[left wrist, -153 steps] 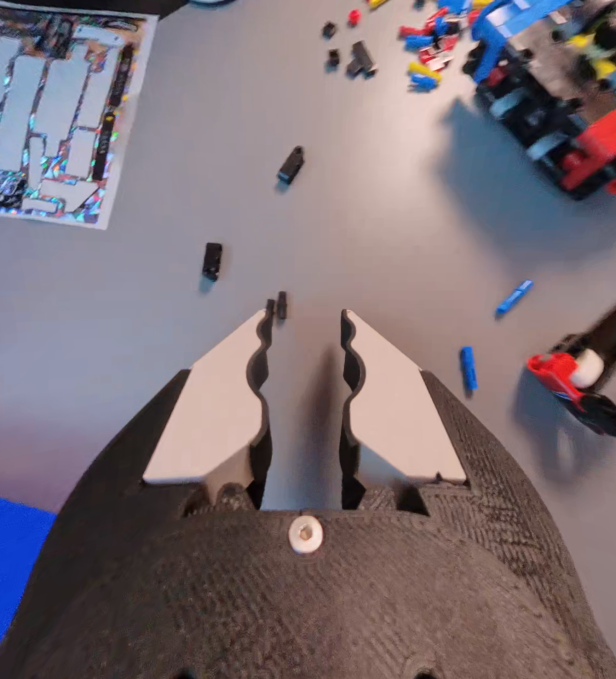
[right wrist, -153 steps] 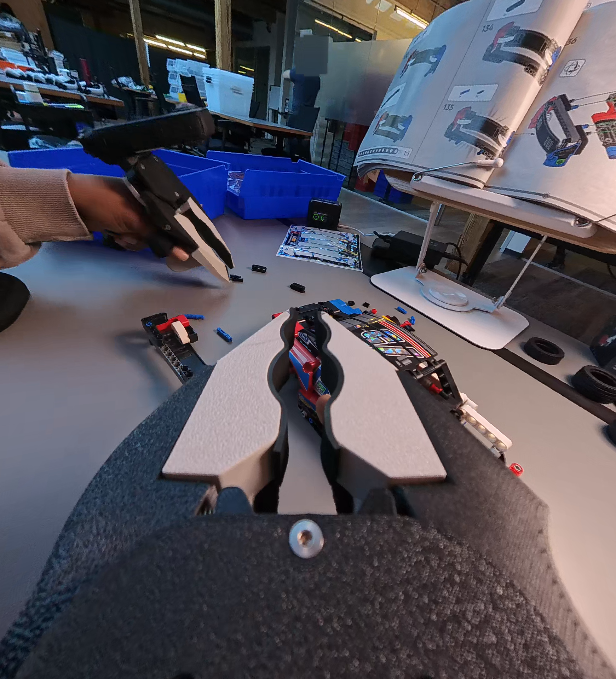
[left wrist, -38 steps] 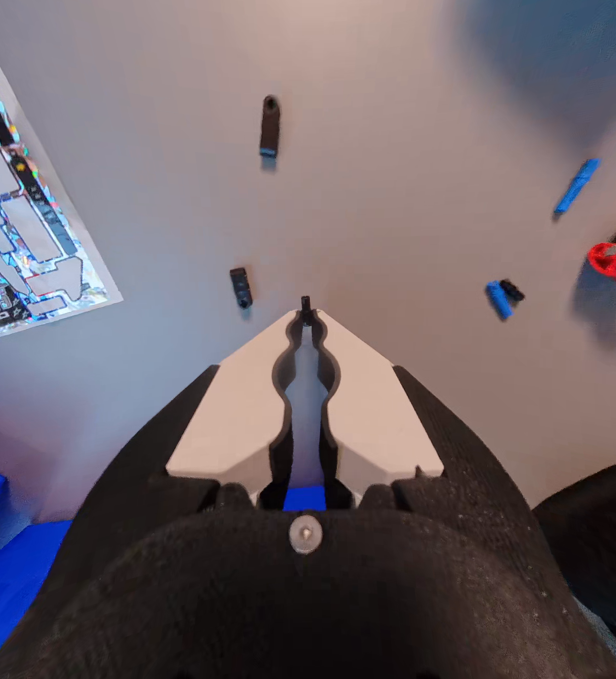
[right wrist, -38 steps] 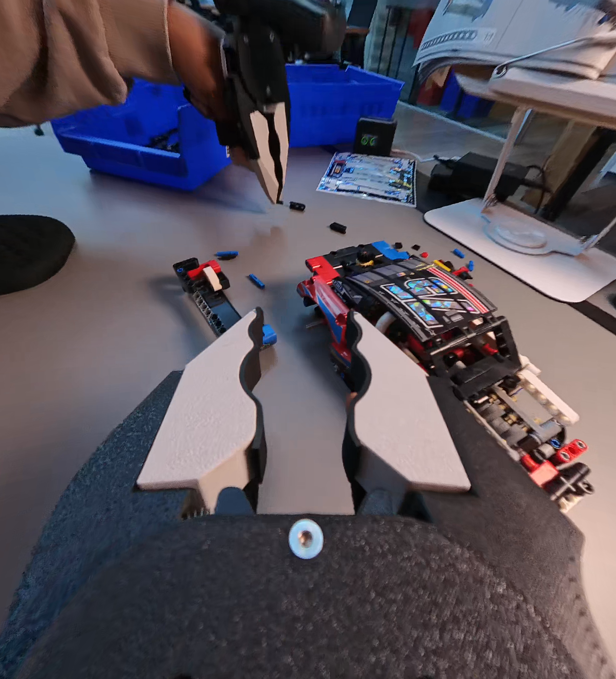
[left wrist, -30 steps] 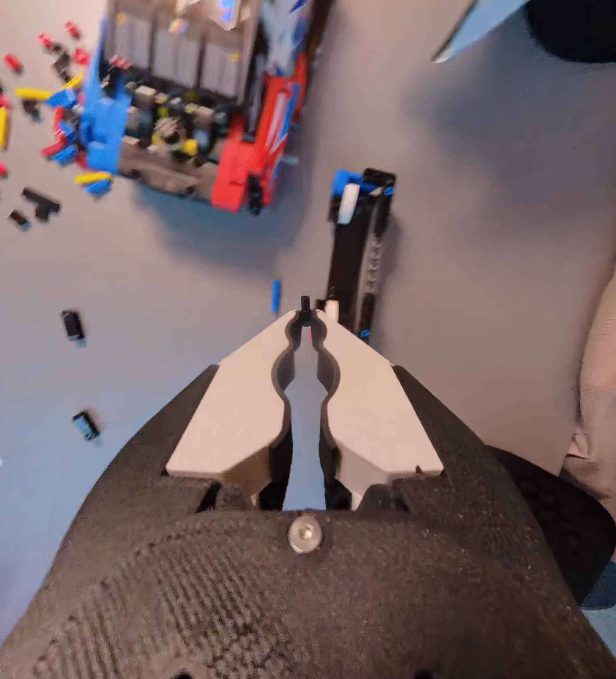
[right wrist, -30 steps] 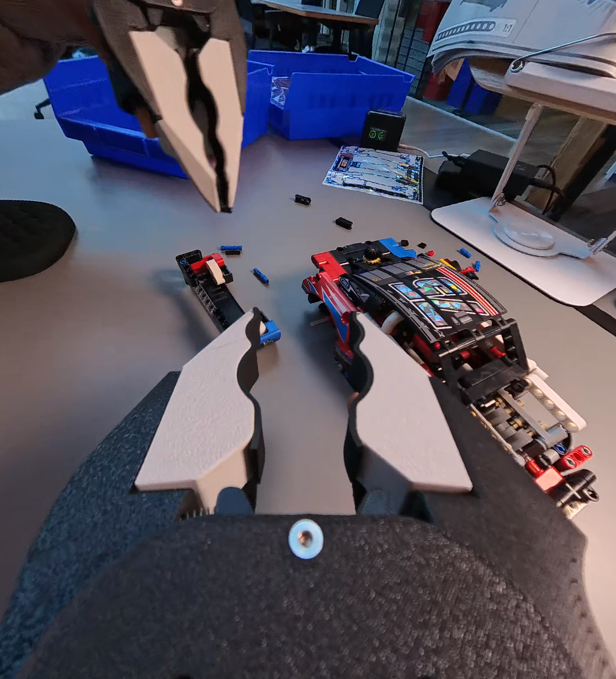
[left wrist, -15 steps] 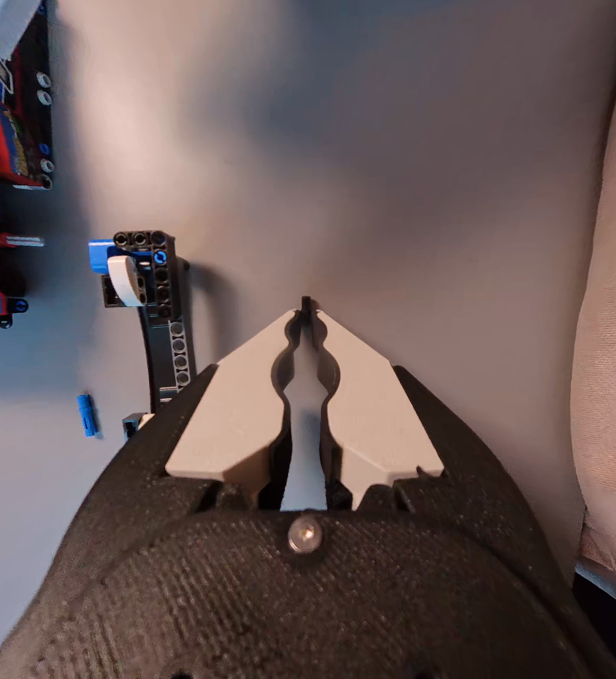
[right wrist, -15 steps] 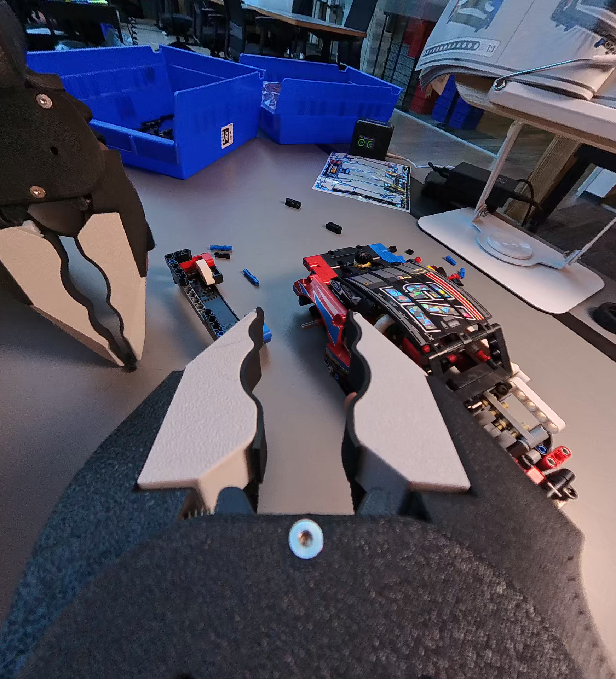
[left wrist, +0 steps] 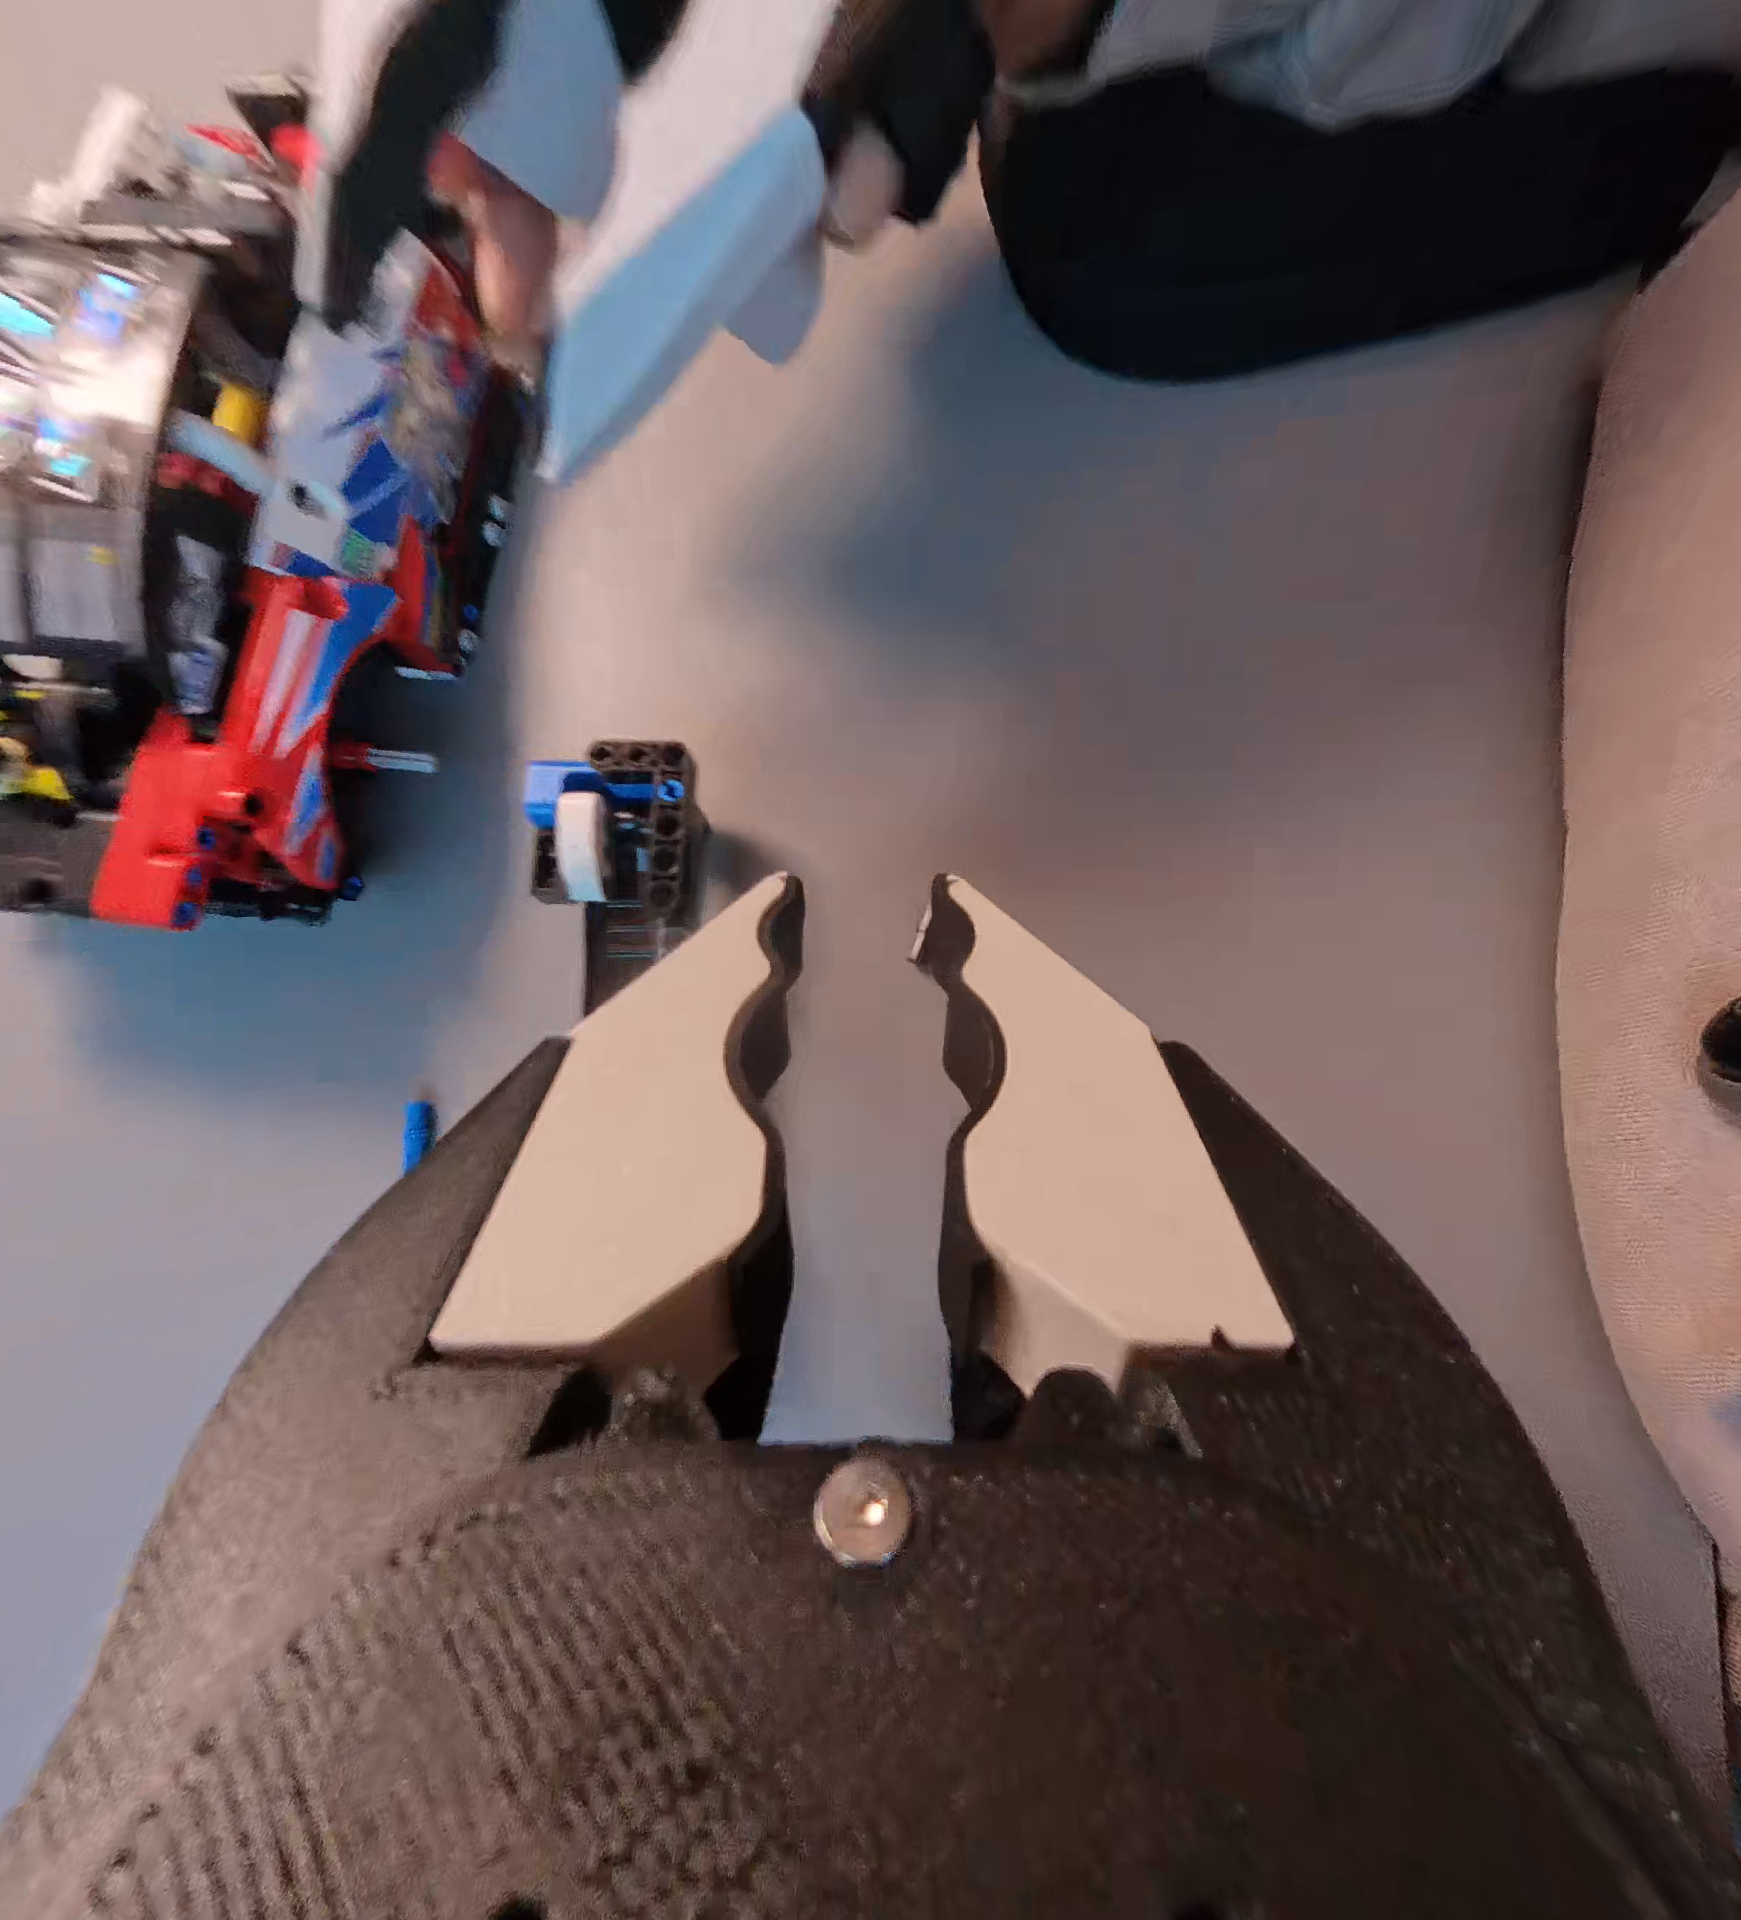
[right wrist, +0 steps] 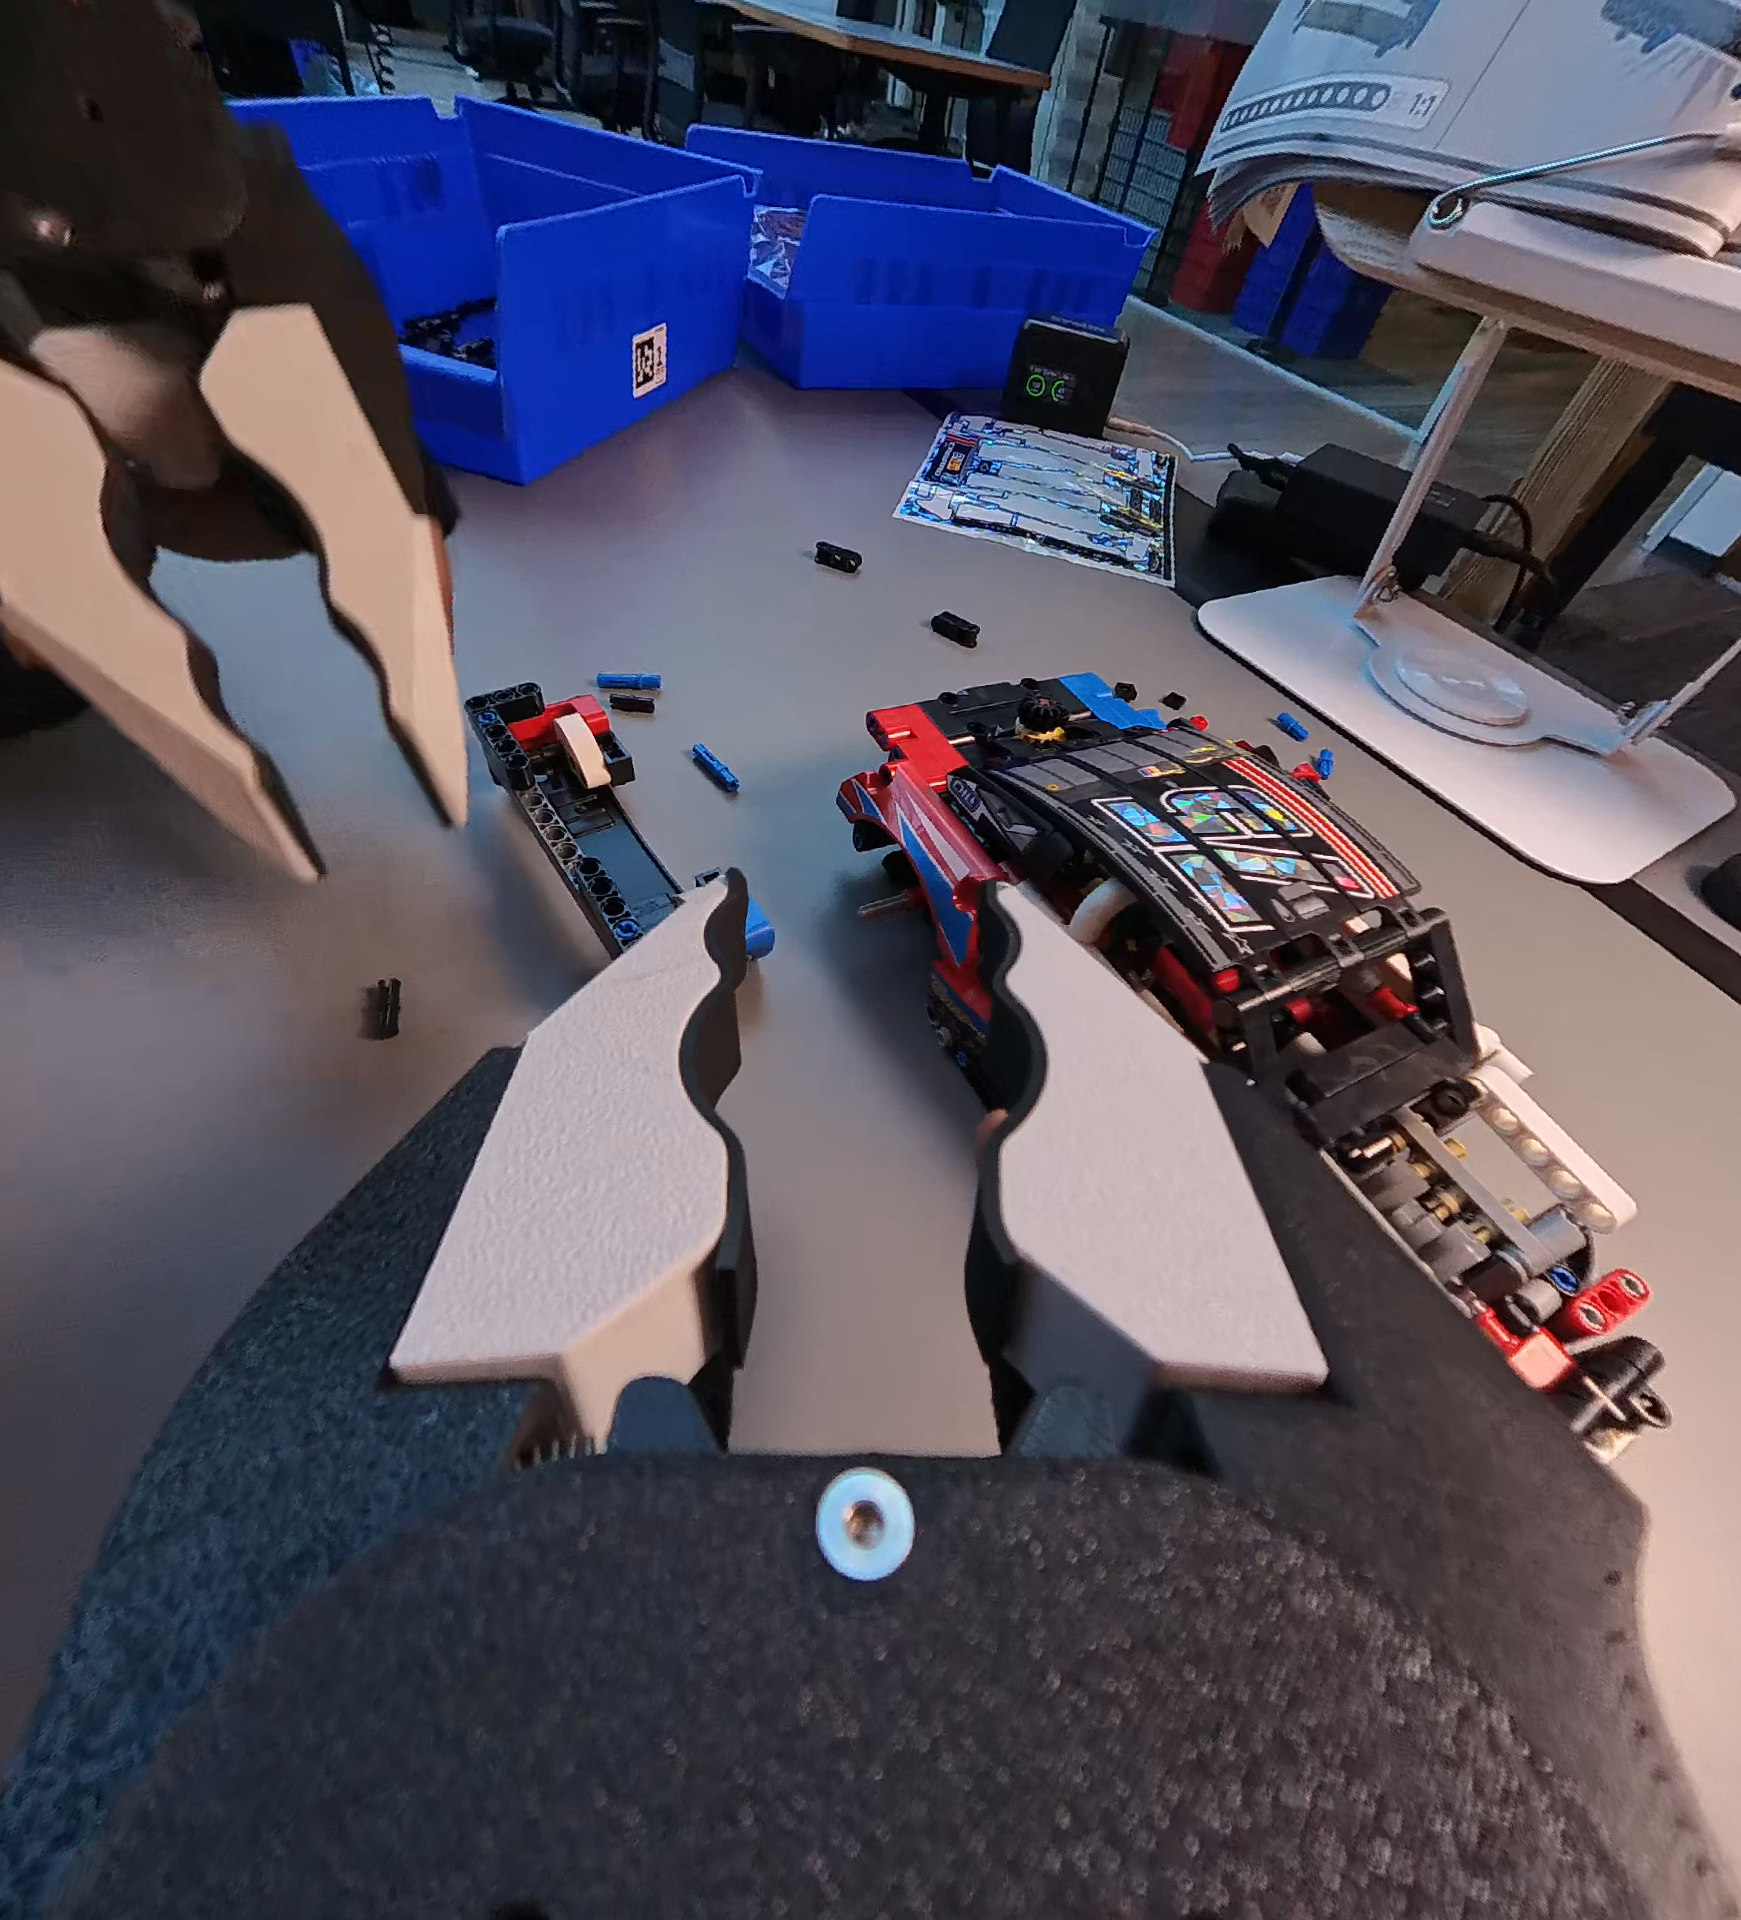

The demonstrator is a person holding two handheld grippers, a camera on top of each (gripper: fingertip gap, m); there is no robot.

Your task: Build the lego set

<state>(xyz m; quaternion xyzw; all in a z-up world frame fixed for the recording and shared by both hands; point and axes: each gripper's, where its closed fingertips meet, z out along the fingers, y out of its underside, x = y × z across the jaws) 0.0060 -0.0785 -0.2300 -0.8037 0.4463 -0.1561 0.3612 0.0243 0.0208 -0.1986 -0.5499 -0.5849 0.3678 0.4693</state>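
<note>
The left gripper (left wrist: 866, 904) is held above the grey surface (left wrist: 1105, 623), its fingers spread and nothing held between them. In the right wrist view the same gripper (right wrist: 383, 847) is seen at the upper left, tilted downward with its tips angled toward the surface and lifted clear of it. A small black pin (right wrist: 381, 1008) is seen lying on the surface just below those tips, apart from them.

The right gripper (right wrist: 861, 914) is held low and nearly level over the surface, its fingers also spread and empty. It is pointed into the gap between two parts of the set — a long black beam assembly (right wrist: 575, 821) with a red and white piece at its far end, and the partly built lego car (right wrist: 1188, 904) in red, blue and black with a stickered curved roof. The beam assembly (left wrist: 627, 831) is seen in the left wrist view just beyond the left finger, and the car (left wrist: 222, 623) lies farther left.

Loose blue pins (right wrist: 715, 767) and small black connectors (right wrist: 954, 627) are scattered beyond the beam. A sticker sheet (right wrist: 1042, 494), blue bins (right wrist: 575, 291) and a white book stand (right wrist: 1468, 707) carrying an open instruction booklet (right wrist: 1531, 94) are seen at the back — all well apart from the grippers.
</note>
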